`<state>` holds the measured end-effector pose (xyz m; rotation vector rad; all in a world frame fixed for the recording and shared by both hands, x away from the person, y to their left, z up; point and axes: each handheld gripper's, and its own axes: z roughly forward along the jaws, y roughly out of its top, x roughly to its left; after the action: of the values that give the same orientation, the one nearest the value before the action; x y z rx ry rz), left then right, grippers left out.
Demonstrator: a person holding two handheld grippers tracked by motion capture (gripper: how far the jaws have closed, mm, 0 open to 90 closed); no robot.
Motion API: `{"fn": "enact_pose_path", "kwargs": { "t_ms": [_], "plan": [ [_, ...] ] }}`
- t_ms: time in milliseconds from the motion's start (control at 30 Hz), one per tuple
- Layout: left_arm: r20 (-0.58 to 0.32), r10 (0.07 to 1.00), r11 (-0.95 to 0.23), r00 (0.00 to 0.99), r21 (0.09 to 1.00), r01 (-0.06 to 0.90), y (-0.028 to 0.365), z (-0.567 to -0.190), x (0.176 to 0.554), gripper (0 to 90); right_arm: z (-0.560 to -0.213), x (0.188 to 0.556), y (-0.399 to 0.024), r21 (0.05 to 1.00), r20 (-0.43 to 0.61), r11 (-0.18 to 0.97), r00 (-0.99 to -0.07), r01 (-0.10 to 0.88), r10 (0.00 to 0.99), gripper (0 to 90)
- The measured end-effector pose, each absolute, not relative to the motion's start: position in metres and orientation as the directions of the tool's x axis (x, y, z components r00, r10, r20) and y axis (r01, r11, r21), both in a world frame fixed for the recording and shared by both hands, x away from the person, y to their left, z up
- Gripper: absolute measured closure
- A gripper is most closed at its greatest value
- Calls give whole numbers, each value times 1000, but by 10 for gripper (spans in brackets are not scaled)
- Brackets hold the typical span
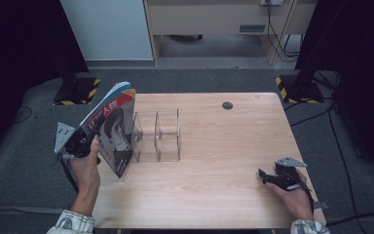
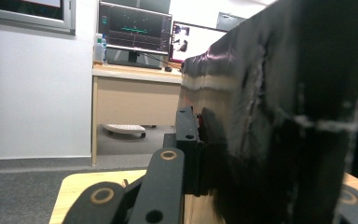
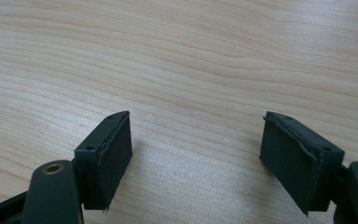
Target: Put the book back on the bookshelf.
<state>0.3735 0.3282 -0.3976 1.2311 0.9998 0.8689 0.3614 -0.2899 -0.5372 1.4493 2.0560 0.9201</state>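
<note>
- Left gripper (image 1: 90,138) clamps a magazine (image 1: 113,127), red-titled, portrait cover, tilted at the table's left edge.
- Right gripper (image 3: 196,154) gapes, empty.
- Pale wooden table (image 1: 224,146); grey carpet (image 1: 24,161).

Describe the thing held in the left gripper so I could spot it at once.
Start at the wooden table and go to its left edge, beside the clear divided rack. The magazine stands tilted there, clamped by the left gripper; its red-and-black cover shows a face.
</note>
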Motion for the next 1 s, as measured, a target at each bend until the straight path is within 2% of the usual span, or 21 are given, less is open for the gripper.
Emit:
{"fn": "enact_pose_path", "kwargs": {
  "t_ms": [1000],
  "plan": [
    [-118, 939, 120, 323, 993, 14, 324, -398, 374, 827, -537, 361, -289, 743, 6, 229, -348, 629, 937, 248]
  ]
}}
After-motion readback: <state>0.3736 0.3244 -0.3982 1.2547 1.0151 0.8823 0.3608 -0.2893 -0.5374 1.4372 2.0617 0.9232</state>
